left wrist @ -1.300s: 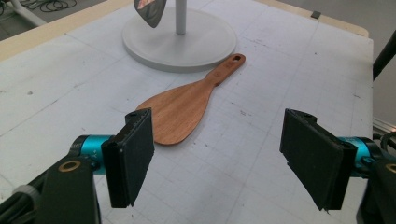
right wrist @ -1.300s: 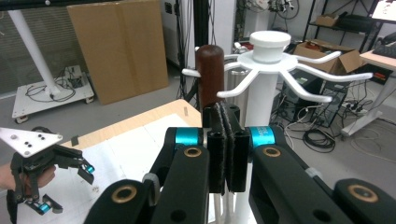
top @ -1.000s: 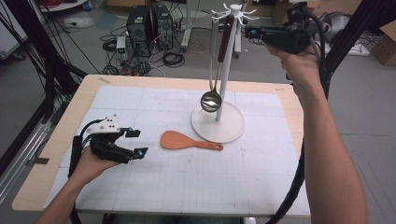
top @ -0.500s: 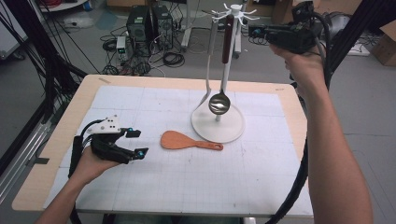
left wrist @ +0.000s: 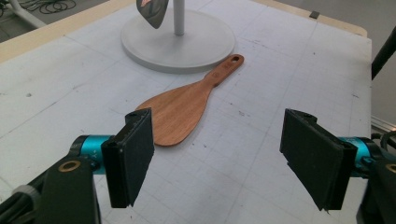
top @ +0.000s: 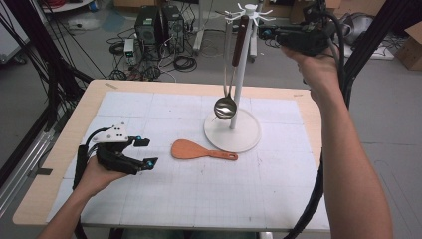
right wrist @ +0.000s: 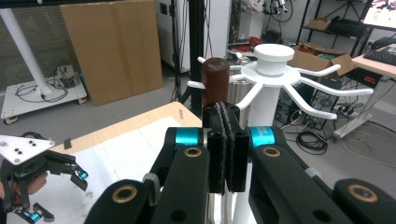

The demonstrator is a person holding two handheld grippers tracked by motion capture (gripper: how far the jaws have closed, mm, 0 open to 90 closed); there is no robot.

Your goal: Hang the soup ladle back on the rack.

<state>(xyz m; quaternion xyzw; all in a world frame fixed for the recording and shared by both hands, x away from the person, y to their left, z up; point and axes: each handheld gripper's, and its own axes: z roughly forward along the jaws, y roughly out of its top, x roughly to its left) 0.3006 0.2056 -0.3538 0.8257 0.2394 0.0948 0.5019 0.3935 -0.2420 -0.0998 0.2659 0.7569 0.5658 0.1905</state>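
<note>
Right gripper [top: 266, 33] raised at far right beside the rack top [right wrist: 272, 60], jaws pressed together with nothing between them. A ladle [top: 225, 106] hangs from the rack, bowl just above the white base [top: 249, 137]. Left gripper [top: 147, 152] low at near left, jaws apart and empty, facing the wooden spatula [left wrist: 180, 110] lying flat just near the base.

Cardboard sheet [right wrist: 114, 49] leans behind the table; computer towers [top: 159, 27] and cables [top: 184, 62] crowd the floor.
</note>
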